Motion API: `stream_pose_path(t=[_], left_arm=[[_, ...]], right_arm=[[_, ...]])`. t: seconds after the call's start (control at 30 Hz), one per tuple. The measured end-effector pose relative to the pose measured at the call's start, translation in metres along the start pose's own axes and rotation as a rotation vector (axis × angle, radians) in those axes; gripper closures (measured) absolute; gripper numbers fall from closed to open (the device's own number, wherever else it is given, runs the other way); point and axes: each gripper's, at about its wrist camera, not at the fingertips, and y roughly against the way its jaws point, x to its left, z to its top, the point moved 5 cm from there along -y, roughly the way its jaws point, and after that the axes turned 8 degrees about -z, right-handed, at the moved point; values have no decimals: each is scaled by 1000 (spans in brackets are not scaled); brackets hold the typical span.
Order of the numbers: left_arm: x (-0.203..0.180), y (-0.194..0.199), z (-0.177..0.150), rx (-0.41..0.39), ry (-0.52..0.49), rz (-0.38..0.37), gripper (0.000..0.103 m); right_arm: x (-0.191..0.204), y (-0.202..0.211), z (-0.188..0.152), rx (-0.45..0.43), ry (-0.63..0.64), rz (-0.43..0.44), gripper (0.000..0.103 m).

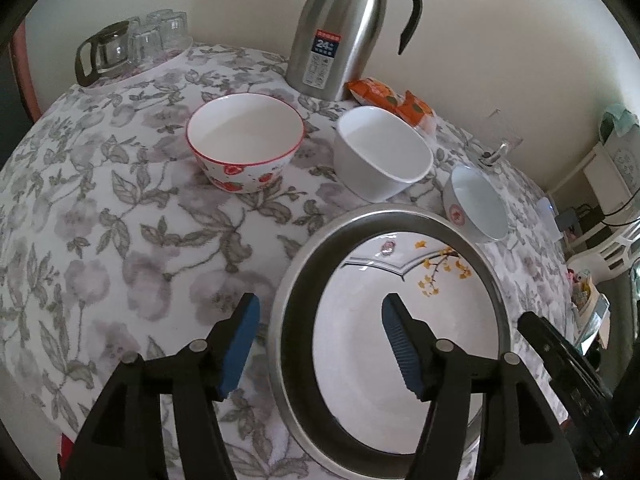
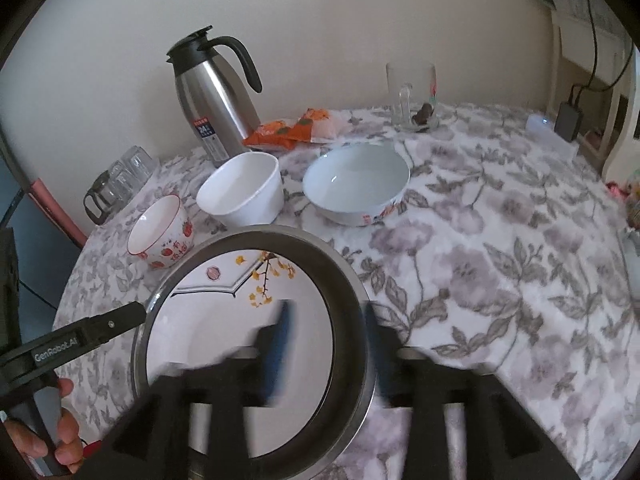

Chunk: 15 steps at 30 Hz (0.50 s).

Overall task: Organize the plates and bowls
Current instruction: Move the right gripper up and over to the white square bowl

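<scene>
With both the left hand-held gripper [image 1: 320, 344] and the right hand-held gripper [image 2: 326, 344] held apart astride the rim of the stacked plates [image 1: 360, 360] on the table [image 1: 120, 240], the rim could be knocked on withdrawal.

- Left gripper [image 1: 320, 344]: black plastic arms, ribbed blue pads [image 1: 402, 346], silver pivot screws.
- Right gripper [image 2: 326, 344]: same black build, blue pads, blurred.
- White "GenRobot.AI" lettering on the left gripper's side.

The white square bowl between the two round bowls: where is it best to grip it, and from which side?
Grip the white square bowl by its near rim wall, coming from above with one finger inside. It stands upright and open, its walls look thin and straight, and the near side is probably clearest of the neighbouring bowls.
</scene>
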Motion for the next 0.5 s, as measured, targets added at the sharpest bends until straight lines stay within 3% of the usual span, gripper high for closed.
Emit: stream_pose_path(t=[0.07, 0.13, 0.27, 0.4, 0.5], left_arm=[[2, 1, 1, -6, 0, 22, 33], [6, 0, 0, -8, -1, 56, 22], [14, -1, 0, -12, 12, 92, 17], [18, -2, 0, -21, 16, 115, 14], [19, 0, 2, -36, 14, 116, 14]], right_arm=[[2, 0, 0, -2, 17, -6, 40], [4, -1, -1, -2, 34, -28, 29], [5, -5, -5, 7, 54, -38, 19], [5, -5, -6, -3, 68, -57, 0], [6, -5, -6, -5, 76, -61, 0]])
